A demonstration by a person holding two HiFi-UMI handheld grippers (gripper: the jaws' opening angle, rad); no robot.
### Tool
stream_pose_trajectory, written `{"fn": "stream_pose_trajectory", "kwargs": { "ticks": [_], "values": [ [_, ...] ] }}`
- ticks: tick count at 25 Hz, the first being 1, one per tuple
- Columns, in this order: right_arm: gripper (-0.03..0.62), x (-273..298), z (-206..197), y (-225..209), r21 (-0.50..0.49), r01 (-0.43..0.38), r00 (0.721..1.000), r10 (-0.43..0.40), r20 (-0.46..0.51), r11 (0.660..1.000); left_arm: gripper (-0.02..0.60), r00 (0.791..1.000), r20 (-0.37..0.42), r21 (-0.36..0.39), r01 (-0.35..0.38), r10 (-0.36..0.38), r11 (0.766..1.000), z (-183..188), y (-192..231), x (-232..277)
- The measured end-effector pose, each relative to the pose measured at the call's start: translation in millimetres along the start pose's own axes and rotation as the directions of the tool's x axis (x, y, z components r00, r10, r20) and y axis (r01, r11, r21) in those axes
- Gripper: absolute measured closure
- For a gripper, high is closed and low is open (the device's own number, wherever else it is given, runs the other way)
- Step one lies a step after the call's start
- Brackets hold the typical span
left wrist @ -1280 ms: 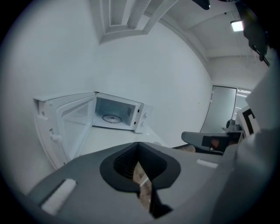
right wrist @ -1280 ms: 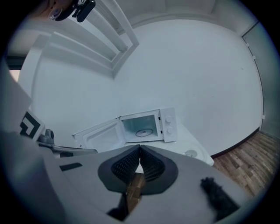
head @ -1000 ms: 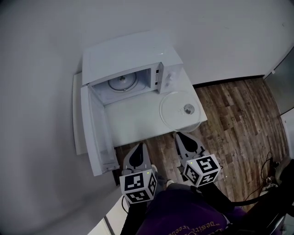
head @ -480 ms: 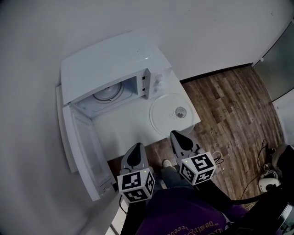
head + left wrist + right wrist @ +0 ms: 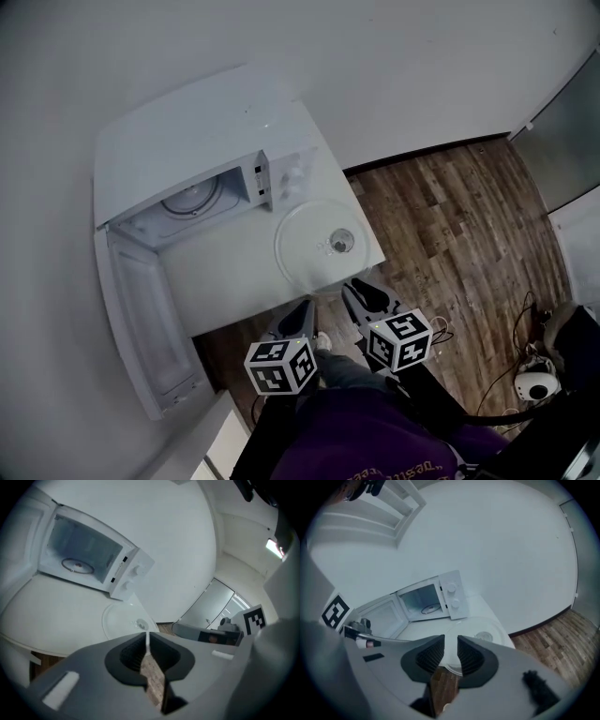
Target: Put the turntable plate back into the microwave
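microwave (image 5: 187, 150) 1 | turntable plate (image 5: 314, 246) 1, on table (image 5: 225, 277) just beyond right gripper (image 5: 352, 287) | grippers 2: left gripper (image 5: 301, 309) closed; right jaws just opening, nothing between

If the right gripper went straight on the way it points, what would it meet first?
Likely the near rim of the turntable plate, though depth is unclear. The jaws of the right gripper have just been opening, nothing between them.

White tbl (image 5: 225, 272), wood-plank floor (image 5: 450, 206) rt, plain wall (image 5: 394, 66) behind, white device (image 5: 532, 384) btm rt
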State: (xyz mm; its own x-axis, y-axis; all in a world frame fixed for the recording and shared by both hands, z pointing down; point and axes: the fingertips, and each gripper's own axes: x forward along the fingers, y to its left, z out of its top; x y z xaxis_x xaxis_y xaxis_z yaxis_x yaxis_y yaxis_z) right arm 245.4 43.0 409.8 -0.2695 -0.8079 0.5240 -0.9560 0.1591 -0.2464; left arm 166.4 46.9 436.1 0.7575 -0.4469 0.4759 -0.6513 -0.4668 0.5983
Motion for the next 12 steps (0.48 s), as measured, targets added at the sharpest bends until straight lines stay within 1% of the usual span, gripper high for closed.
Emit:
{"fn": "stream_pose_trajectory", "kwargs": {
  "ticks": [1,2,3,4,5,6,8,10,12],
  "values": [
    [0.512,-0.9,-5.9,-8.9,0.019,0.001,1.000,-0.001,-0.013,1.000,0.500,0.999,0.000,-0.023,0.037,-0.037,0.999,-5.3,-6.5,8.3],
    [0.506,-1.8,-11.6,-18.3,0.044,0.004,1.000,-0.003,-0.024,0.999,0.388,0.997,0.000,-0.050,0.074,-0.074,0.996,-10.3,-12.8,16.1],
    [0.494,-2.0,-17.0,-27.9,0.074,0.007,0.999,-0.005,-0.034,0.997,0.334,0.995,-0.001,-0.081,0.097,-0.097,0.992,-14.9,-16.6,23.3],
    [0.488,-1.4,-22.2,-37.5,0.108,0.009,0.999,-0.005,-0.043,0.994,0.316,0.995,0.001,-0.112,0.100,-0.101,0.989,-18.8,-16.7,29.7],
    [0.477,-0.2,-27.3,-47.0,0.147,0.011,0.999,-0.003,-0.051,0.989,0.313,0.996,0.007,-0.142,0.091,-0.091,0.986,-22.1,-13.9,35.3],
    [0.468,0.8,-32.8,-56.5,0.191,0.012,0.998,-0.001,-0.058,0.981,0.309,0.997,0.018,-0.172,0.079,-0.077,0.982,-25.5,-9.5,40.2],
    [0.461,1.9,-43.3,-74.5,0.276,0.017,0.998,0.001,-0.067,0.961,0.279,0.998,0.023,-0.224,0.068,-0.064,0.972,-35.5,-0.8,48.0],
    [0.459,4.3,-52.9,-88.7,0.323,0.022,0.996,0.005,-0.084,0.946,0.275,0.999,-0.009,-0.250,0.043,-0.047,0.967,-49.6,8.0,53.4],
    [0.456,8.7,-63.5,-97.7,0.342,0.025,0.994,0.014,-0.111,0.939,0.275,0.999,-0.044,-0.279,0.006,-0.020,0.960,-64.4,17.9,57.6]
  ]
}}
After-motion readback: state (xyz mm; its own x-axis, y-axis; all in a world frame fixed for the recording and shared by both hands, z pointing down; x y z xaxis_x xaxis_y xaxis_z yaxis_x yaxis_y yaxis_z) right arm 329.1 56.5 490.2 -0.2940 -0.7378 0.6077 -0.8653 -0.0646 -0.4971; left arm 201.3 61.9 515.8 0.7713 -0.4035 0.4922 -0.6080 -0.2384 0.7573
